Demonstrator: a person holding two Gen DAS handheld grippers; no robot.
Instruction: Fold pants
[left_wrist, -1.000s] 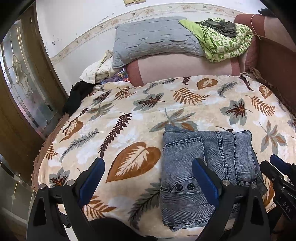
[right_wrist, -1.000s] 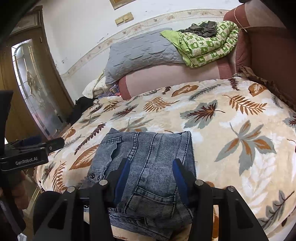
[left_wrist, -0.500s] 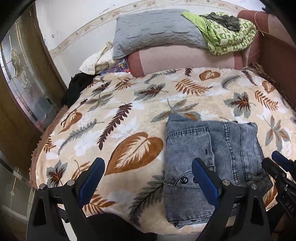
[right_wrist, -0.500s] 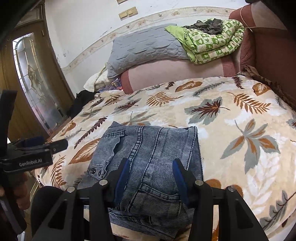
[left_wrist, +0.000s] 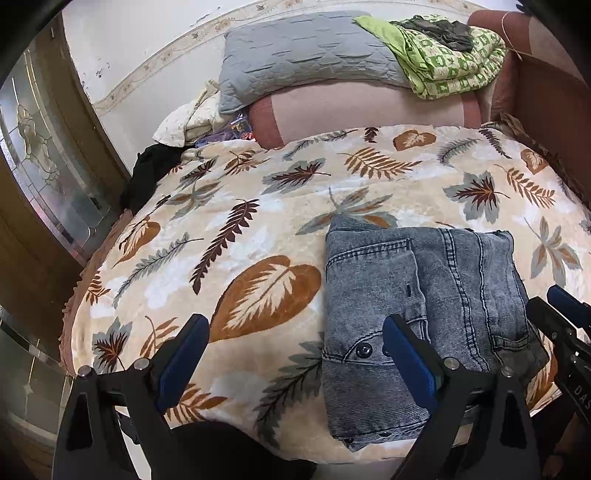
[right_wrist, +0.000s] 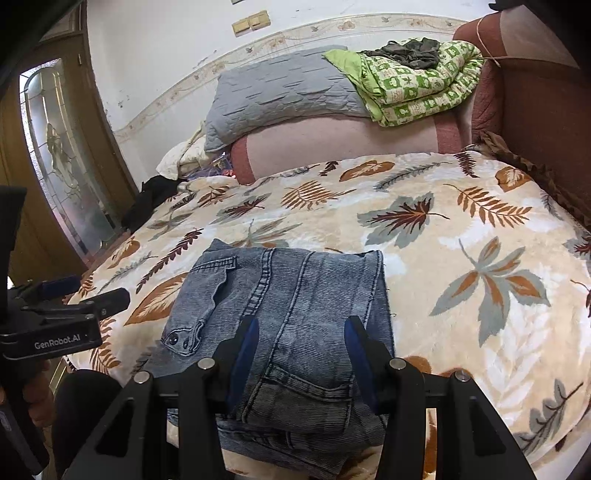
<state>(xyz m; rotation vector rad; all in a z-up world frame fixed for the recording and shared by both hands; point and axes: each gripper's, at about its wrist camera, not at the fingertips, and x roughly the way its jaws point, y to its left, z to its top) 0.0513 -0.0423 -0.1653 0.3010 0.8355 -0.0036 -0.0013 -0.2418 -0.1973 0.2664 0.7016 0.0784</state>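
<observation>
Grey-blue denim pants (left_wrist: 424, 295) lie folded into a compact rectangle near the front edge of the bed, waistband button (left_wrist: 361, 349) facing me. My left gripper (left_wrist: 295, 332) hovers wide open over the leaf-print blanket, its right finger above the pants' left edge, holding nothing. In the right wrist view the pants (right_wrist: 295, 295) lie under my right gripper (right_wrist: 302, 328), whose blue pads stand partly apart above the fabric without pinching it. The left gripper (right_wrist: 92, 291) shows at the left edge there, and the right gripper (left_wrist: 565, 314) shows at the right edge of the left wrist view.
The leaf-print blanket (right_wrist: 461, 240) covers the bed. At the head are a pink bolster (right_wrist: 343, 140), a grey pillow (right_wrist: 277, 88) and a green quilt (right_wrist: 413, 85). A dark garment (left_wrist: 147, 173) lies at the far left corner beside a glass-panel door (left_wrist: 48, 177). A brown headboard (right_wrist: 535, 110) stands on the right.
</observation>
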